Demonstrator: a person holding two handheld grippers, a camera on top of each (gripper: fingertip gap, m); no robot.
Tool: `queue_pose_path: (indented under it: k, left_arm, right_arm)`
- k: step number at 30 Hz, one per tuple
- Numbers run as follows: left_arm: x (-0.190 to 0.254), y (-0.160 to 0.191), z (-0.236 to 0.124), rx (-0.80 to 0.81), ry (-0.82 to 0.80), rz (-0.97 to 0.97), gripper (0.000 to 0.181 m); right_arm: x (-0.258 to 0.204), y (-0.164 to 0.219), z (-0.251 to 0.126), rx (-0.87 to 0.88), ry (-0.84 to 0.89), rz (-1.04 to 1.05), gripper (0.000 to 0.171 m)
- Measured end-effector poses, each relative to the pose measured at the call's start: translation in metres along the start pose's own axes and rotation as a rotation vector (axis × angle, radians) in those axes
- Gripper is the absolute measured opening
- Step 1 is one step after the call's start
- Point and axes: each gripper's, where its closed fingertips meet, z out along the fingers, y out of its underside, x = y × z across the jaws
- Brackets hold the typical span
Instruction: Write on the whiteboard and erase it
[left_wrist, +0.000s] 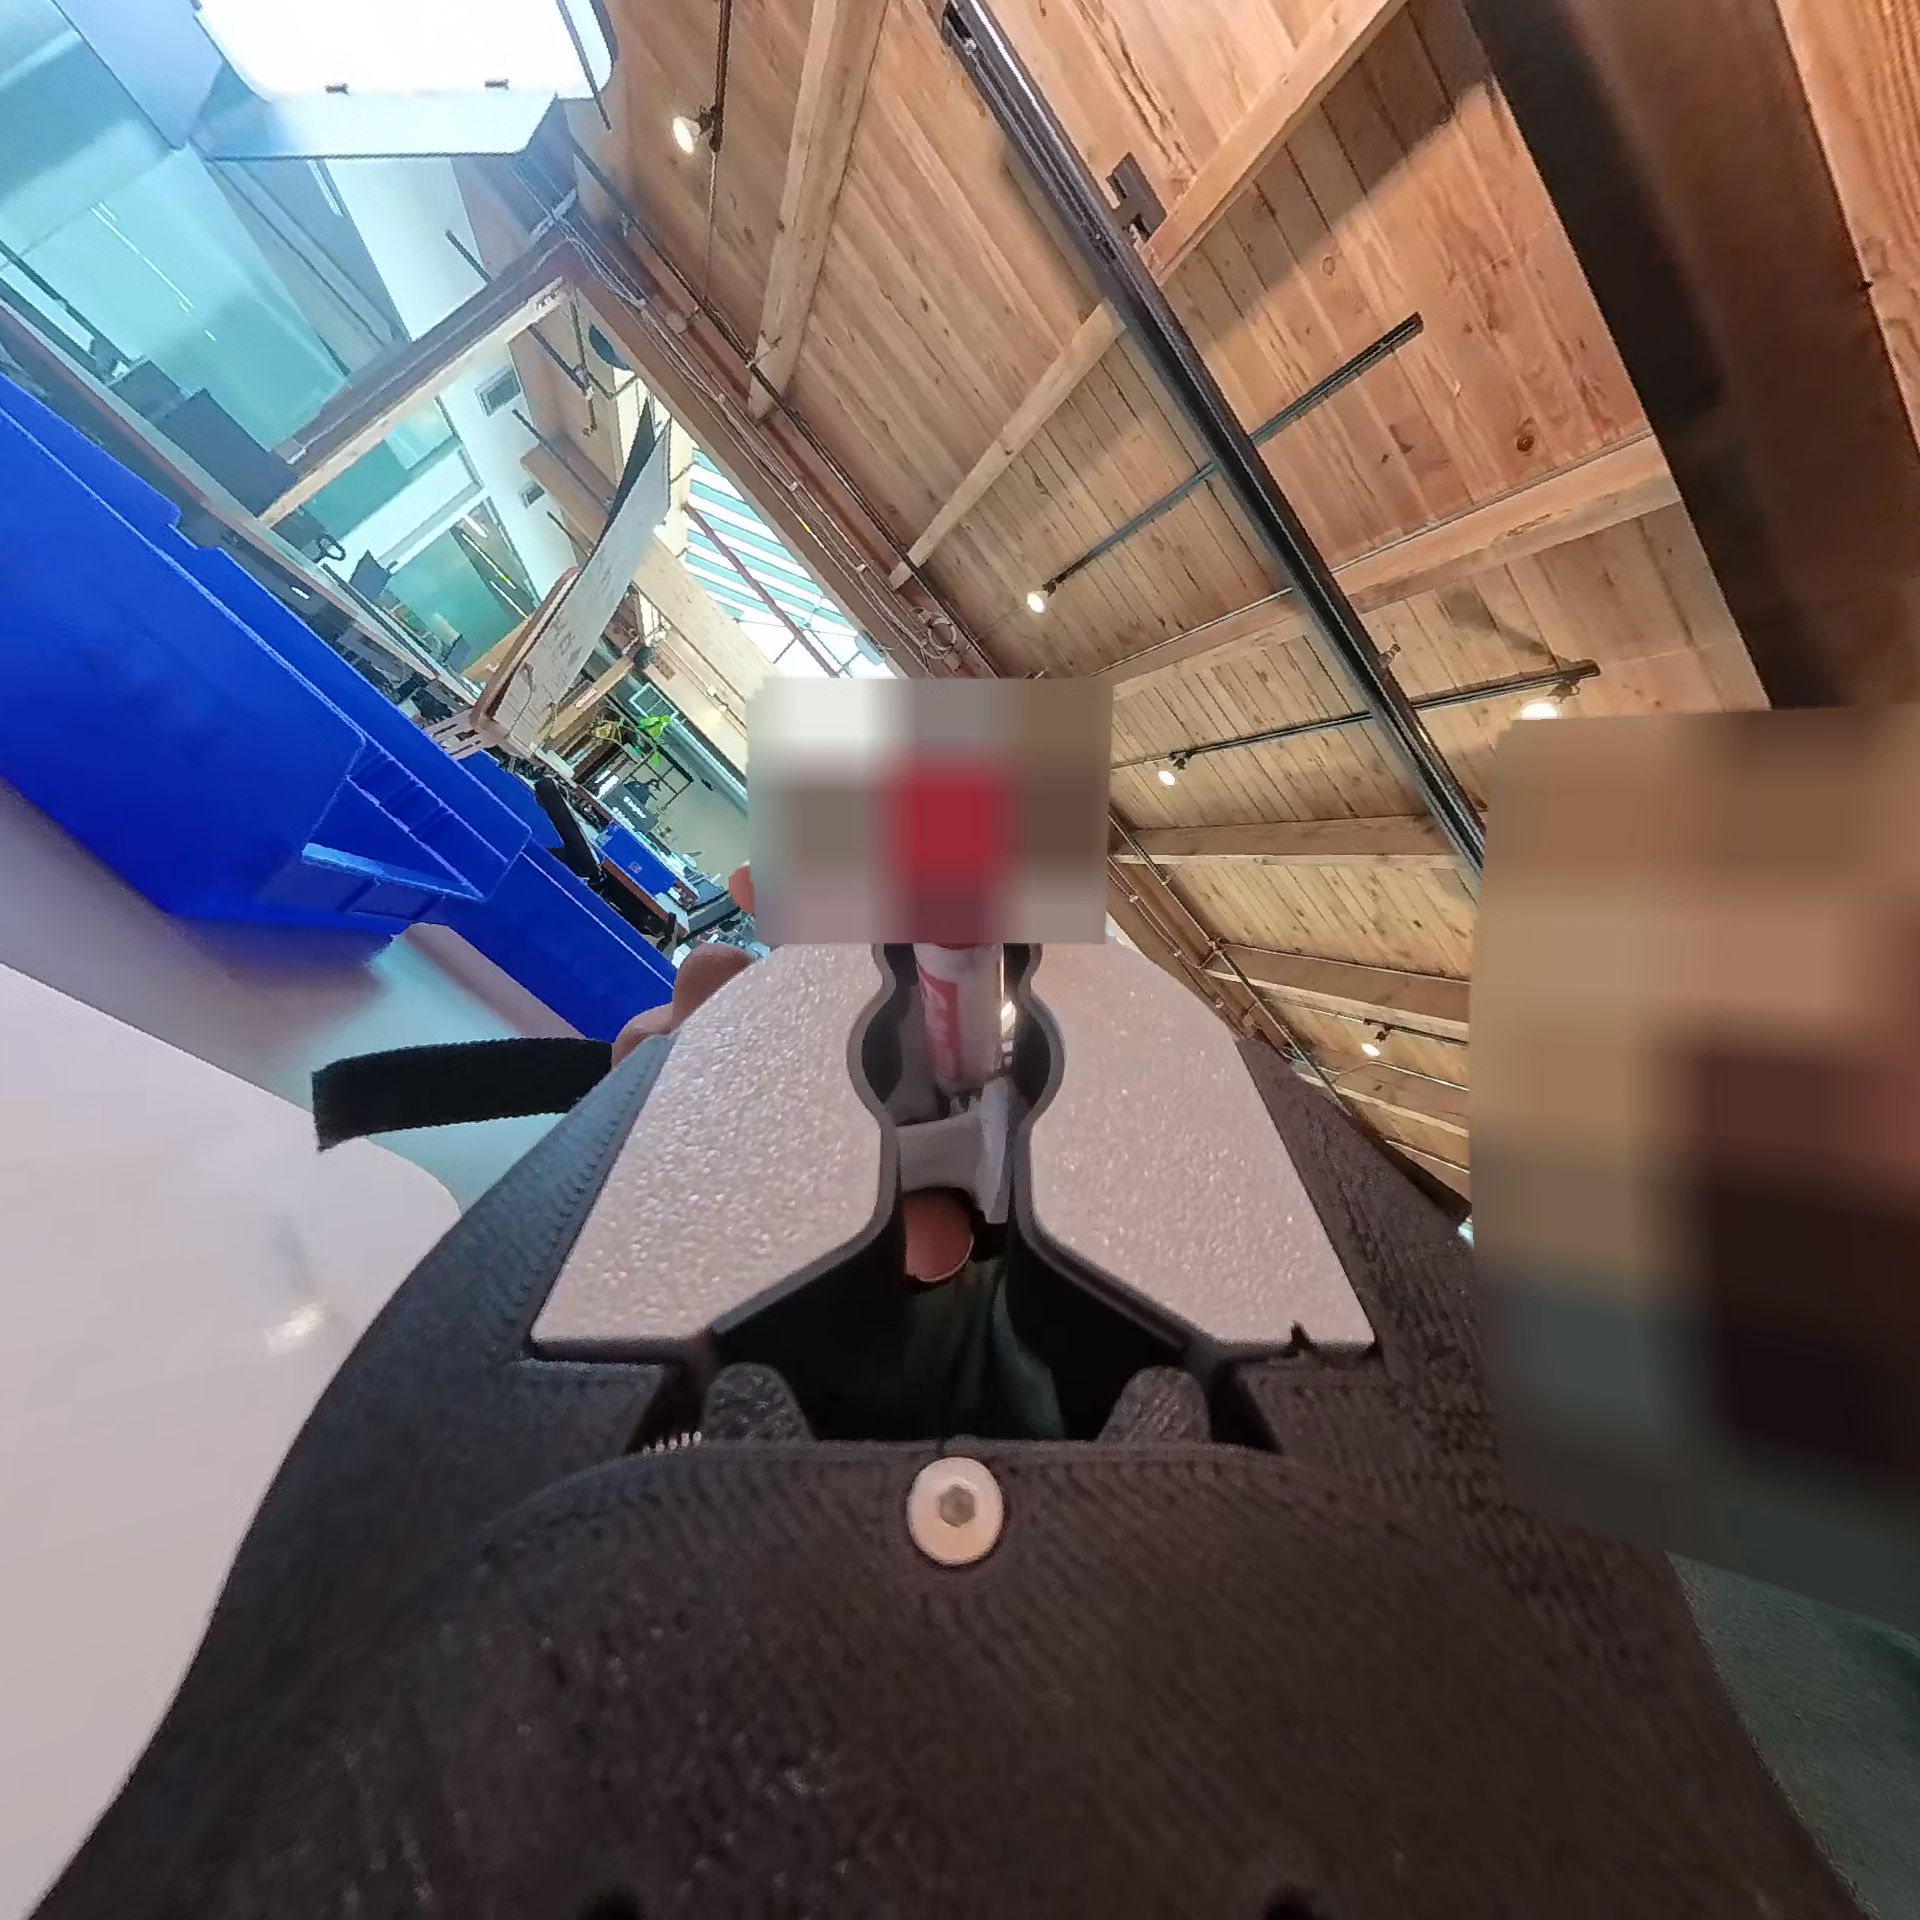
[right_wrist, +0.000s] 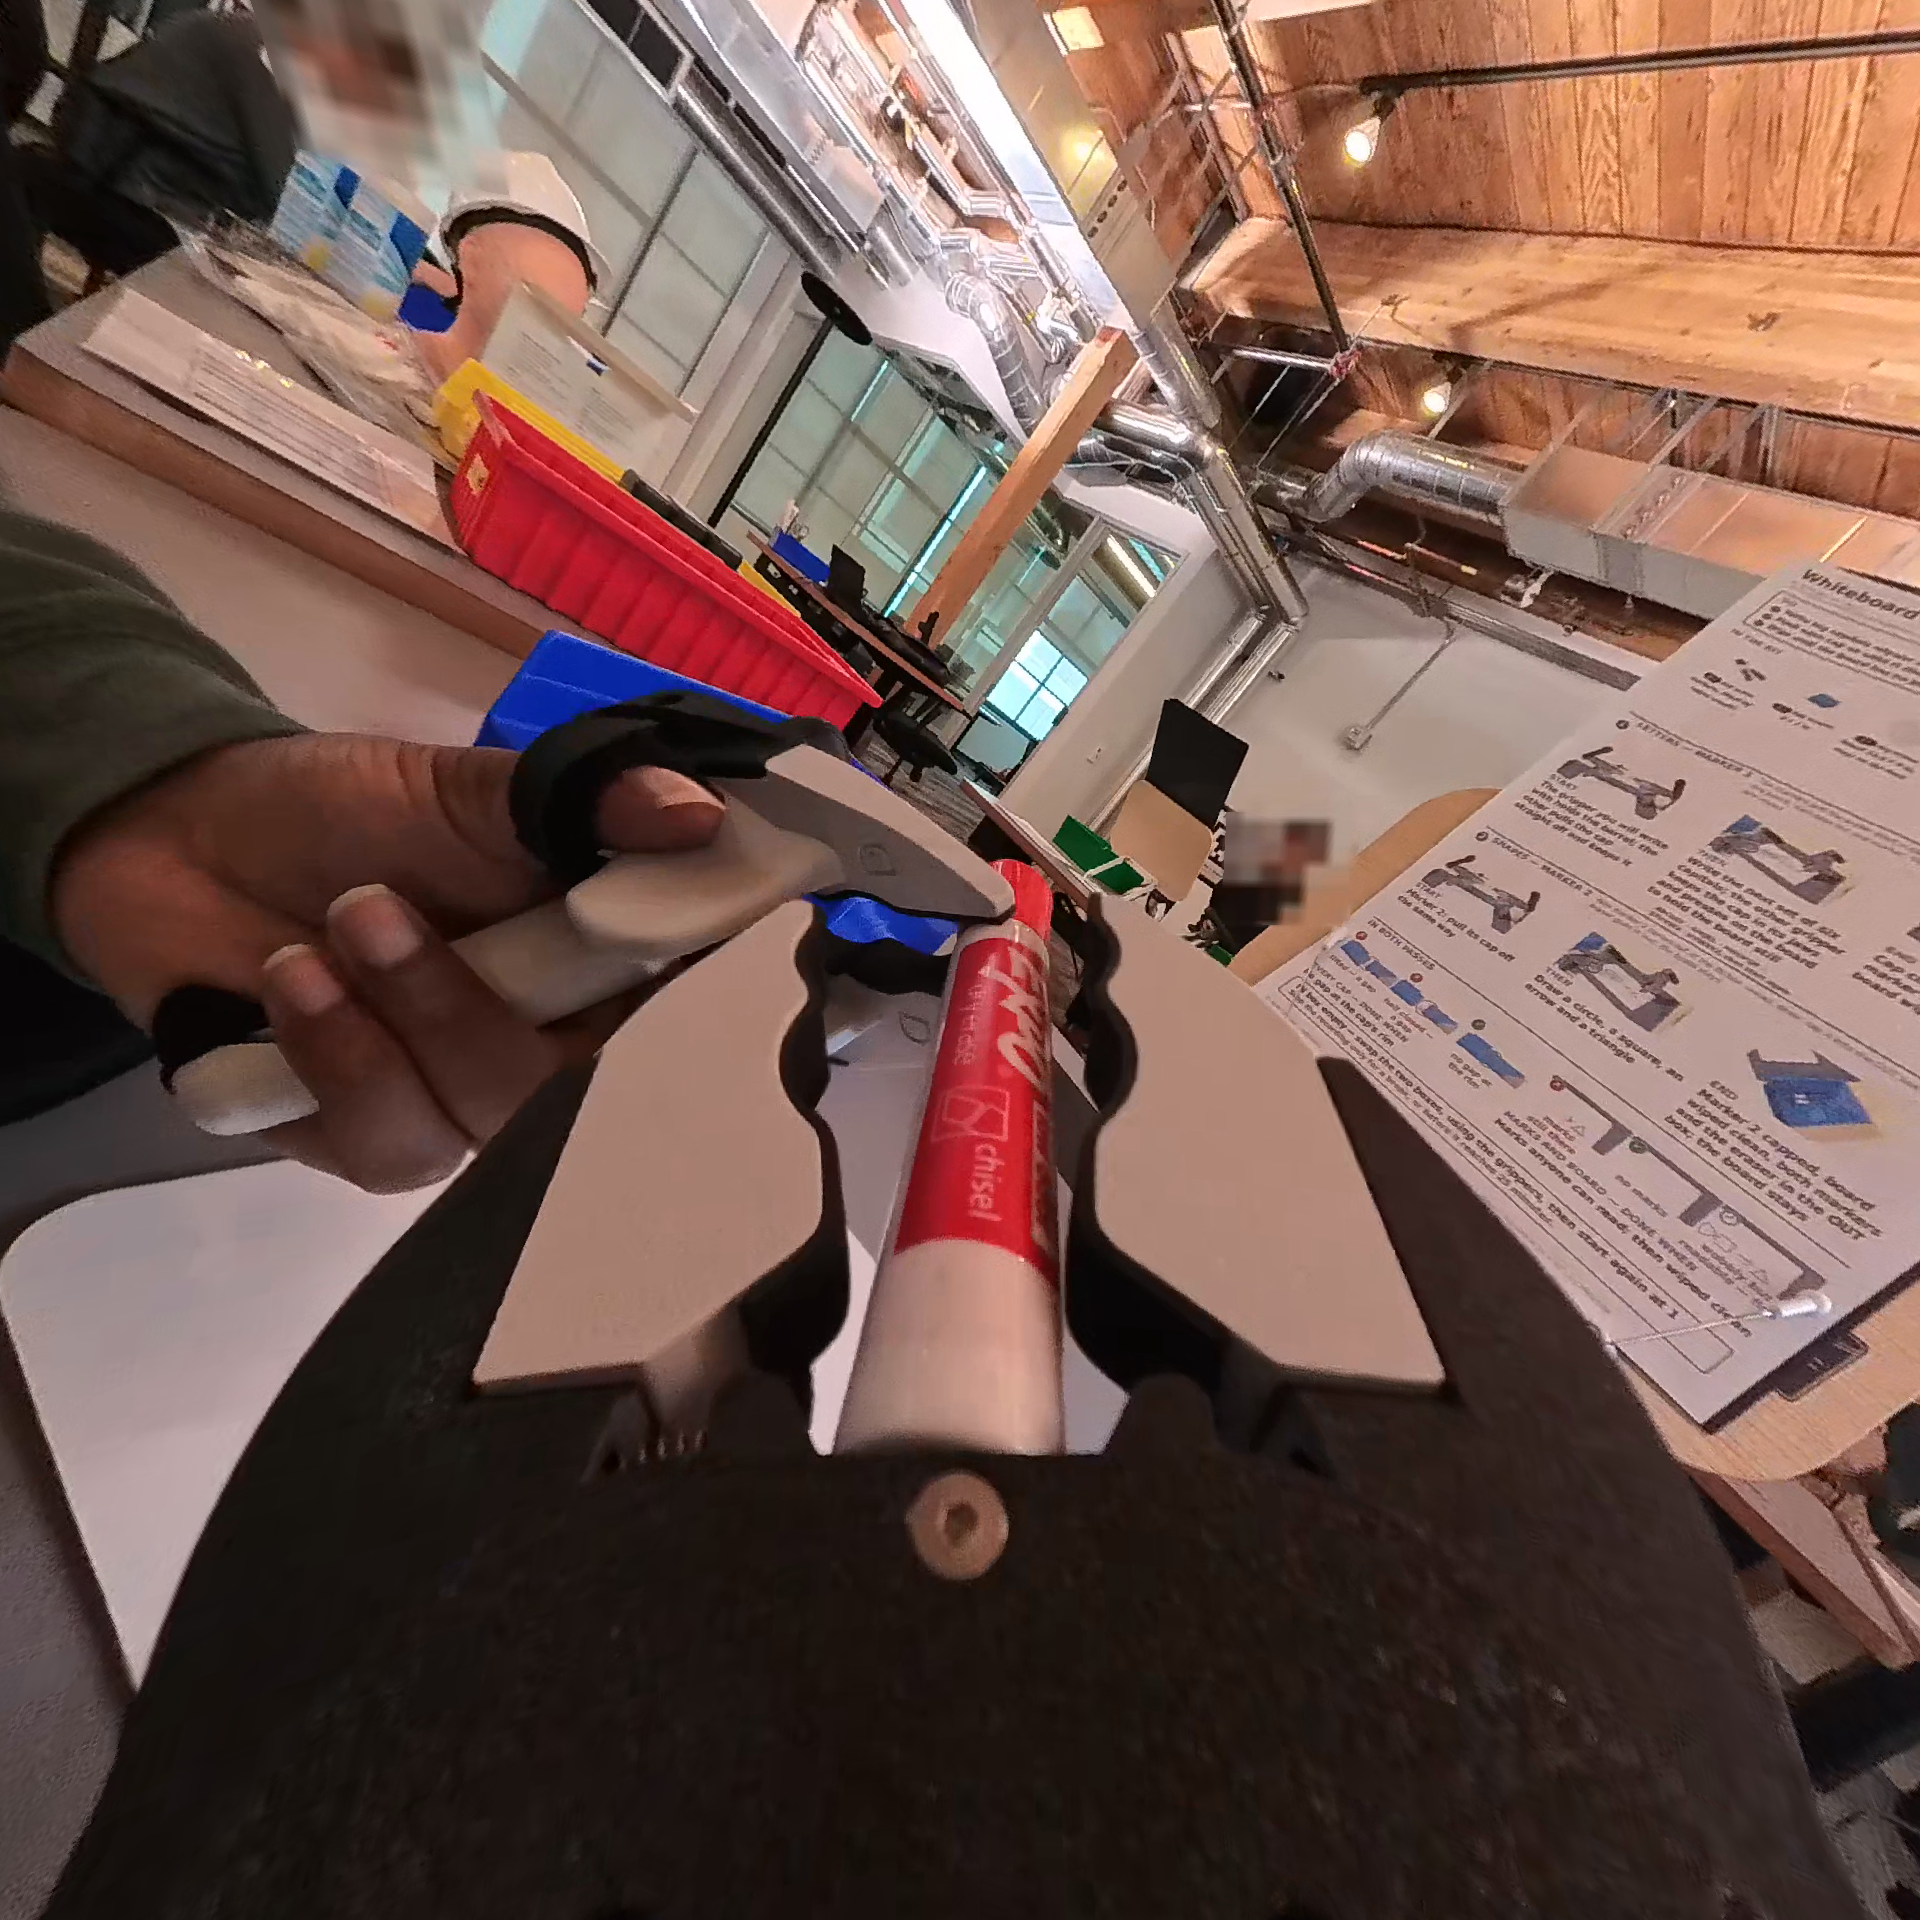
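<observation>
The right gripper (right_wrist: 961, 1049) is closed on a red dry-erase marker (right_wrist: 971, 1143), barrel held lengthwise between the fingers, probably to steady it for uncapping. The left gripper (right_wrist: 977, 894) is pinched on the marker's red cap (right_wrist: 1023, 894), likely so the two can be pulled apart. The whiteboard (right_wrist: 177, 1340) lies below on the table (right_wrist: 312, 634), well apart from the marker, with blue bins (left_wrist: 208, 748) beyond.

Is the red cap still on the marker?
Yes. The marker in the right gripper has its red cap on, pinched by the left gripper.
</observation>
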Motion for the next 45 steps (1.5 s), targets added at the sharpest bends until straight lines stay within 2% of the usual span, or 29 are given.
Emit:
queue_pose_path:
  k: [5,9,17,22,26,28,32,36,41,45]
  left_arm:
    - [0.004,0.003,0.000,0.008,-0.023,0.071,0.017]
    - [0.011,0.005,0.001,-0.001,-0.024,0.147,0.017]
    - [0.015,0.007,0.004,-0.054,-0.022,0.180,0.017]
    - [0.015,-0.010,-0.003,-0.084,-0.023,0.249,0.033]
    - [0.001,-0.011,-0.020,-0.361,-0.141,0.711,0.035]
    - [-0.008,-0.006,-0.030,-0.467,-0.191,0.831,0.036]
    - [-0.016,0.012,-0.034,-0.537,-0.195,0.864,0.031]
    - [-0.022,0.018,-0.037,-0.597,-0.220,0.933,0.022]
    - [-0.015,0.010,-0.036,-0.550,-0.209,0.928,0.025]
    - [-0.019,0.016,-0.038,-0.596,-0.219,0.935,0.022]
  right_arm:
    - [0.005,0.002,-0.002,-0.003,0.033,-0.032,0.035]
    - [0.004,-0.002,-0.004,0.023,0.019,-0.029,0.035]
    - [0.005,-0.005,-0.007,0.006,-0.014,-0.001,0.034]
    - [0.014,-0.010,-0.010,0.024,-0.070,0.173,0.034]
    - [0.014,-0.004,-0.015,0.032,-0.234,0.509,0.034]
    - [0.007,0.005,-0.016,0.006,-0.328,0.636,0.034]
    - [-0.011,0.024,-0.013,-0.049,-0.438,0.763,0.034]
    - [-0.021,0.028,-0.012,-0.034,-0.512,0.850,0.034]
    - [-0.025,0.031,-0.012,-0.047,-0.539,0.859,0.034]
    - [-0.026,0.032,-0.012,-0.051,-0.544,0.863,0.034]
